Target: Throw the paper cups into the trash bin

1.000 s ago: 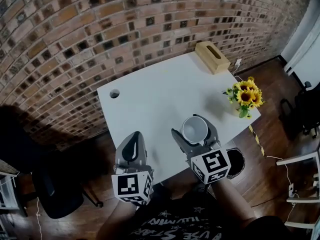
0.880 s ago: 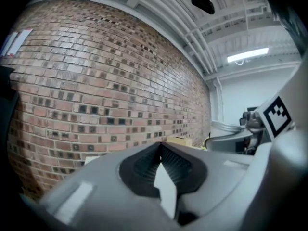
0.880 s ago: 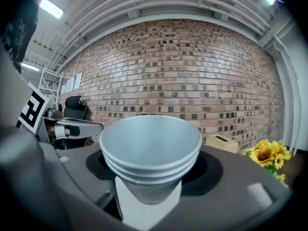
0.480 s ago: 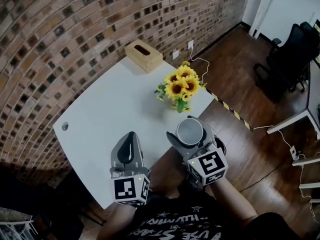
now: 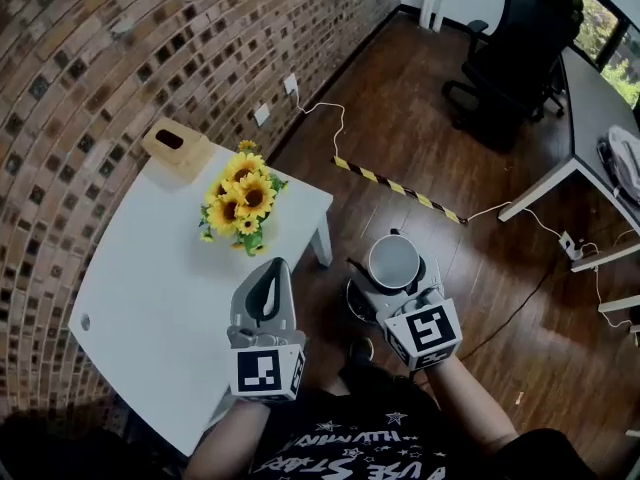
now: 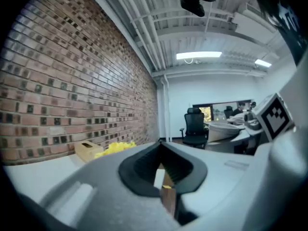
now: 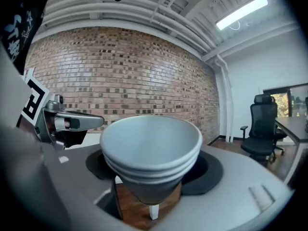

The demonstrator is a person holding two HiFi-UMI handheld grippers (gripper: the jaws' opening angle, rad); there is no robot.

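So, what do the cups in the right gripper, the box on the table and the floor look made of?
Stacked cups: likely paper, matte white, thin nested rolled rims.
Tissue box: looks like light wood or bamboo, matte tan, dark slot on top.
Floor: dark wood planks or wood-look laminate, slight sheen, visible board lines.

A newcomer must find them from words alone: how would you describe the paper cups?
Start at the white table against the brick wall, then look right, over the dark wooden floor, to the right claw. It grips the paper cups: a nested white stack, mouth up. The left claw beside it is shut and holds nothing.
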